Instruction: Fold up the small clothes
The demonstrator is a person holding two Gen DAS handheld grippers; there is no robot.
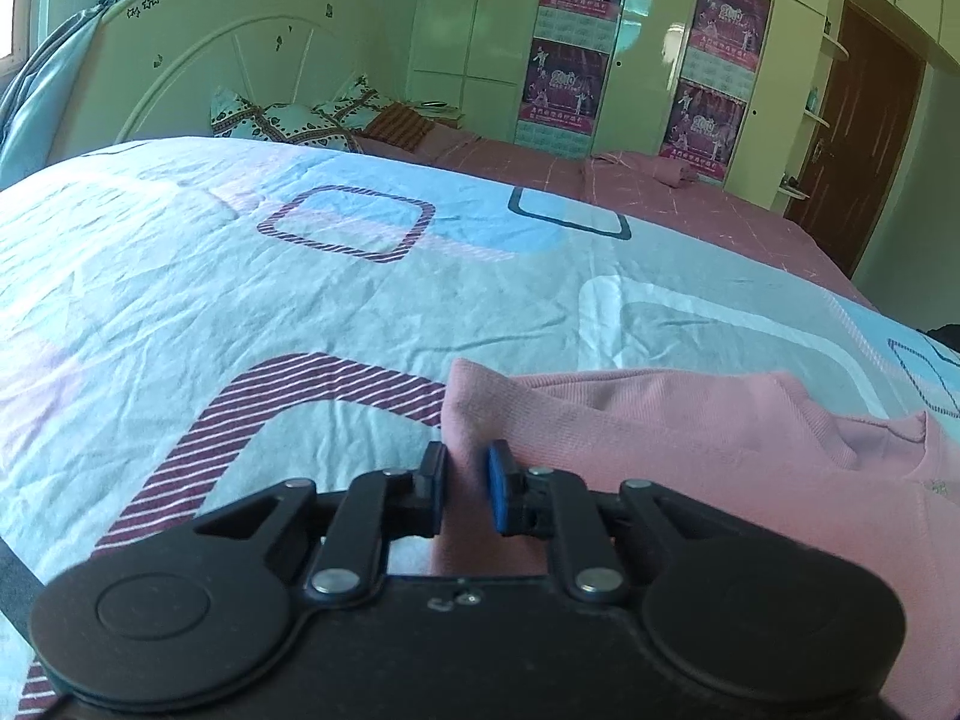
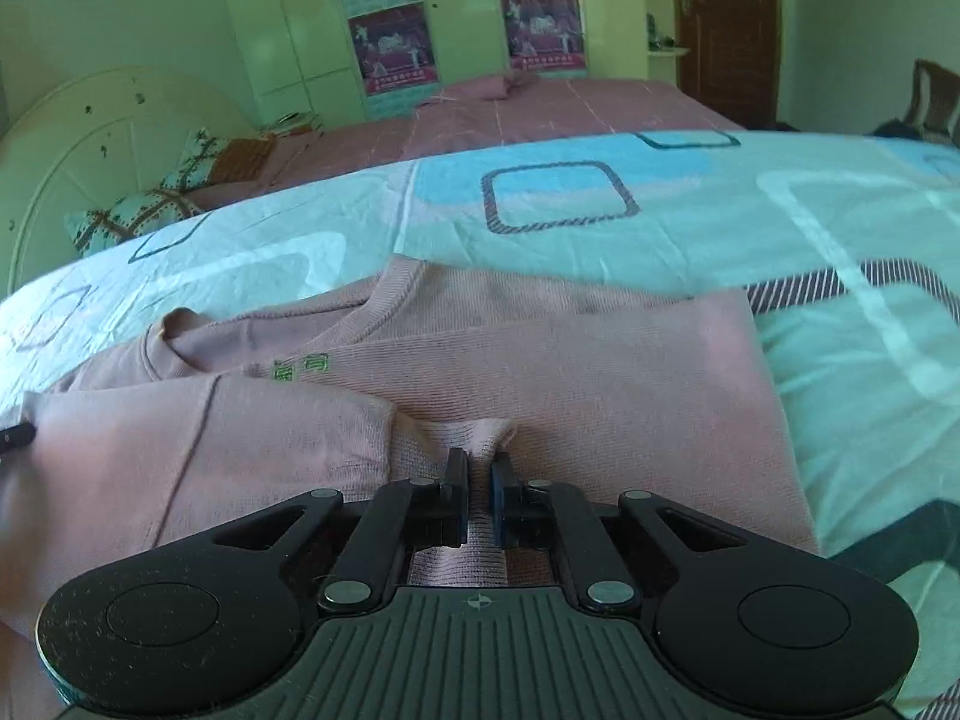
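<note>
A small pink knit sweater (image 2: 540, 360) lies on a light blue patterned bedsheet (image 2: 660, 210), partly folded, with a green logo (image 2: 300, 367) near its neckline. My right gripper (image 2: 479, 468) is shut on a pinched fold of the sweater at its near edge. In the left wrist view the sweater (image 1: 690, 438) spreads to the right, and my left gripper (image 1: 467, 462) is shut on its left edge, the cloth held between the narrow jaws. A sleeve lies folded over the body at the left of the right wrist view.
The sheet (image 1: 240, 276) covers a bed with a white headboard (image 1: 198, 60) and pillows (image 1: 300, 117). A pink bedspread (image 2: 540, 108) lies beyond. Green wardrobes with posters (image 1: 570, 30) and a brown door (image 1: 864, 138) stand at the back.
</note>
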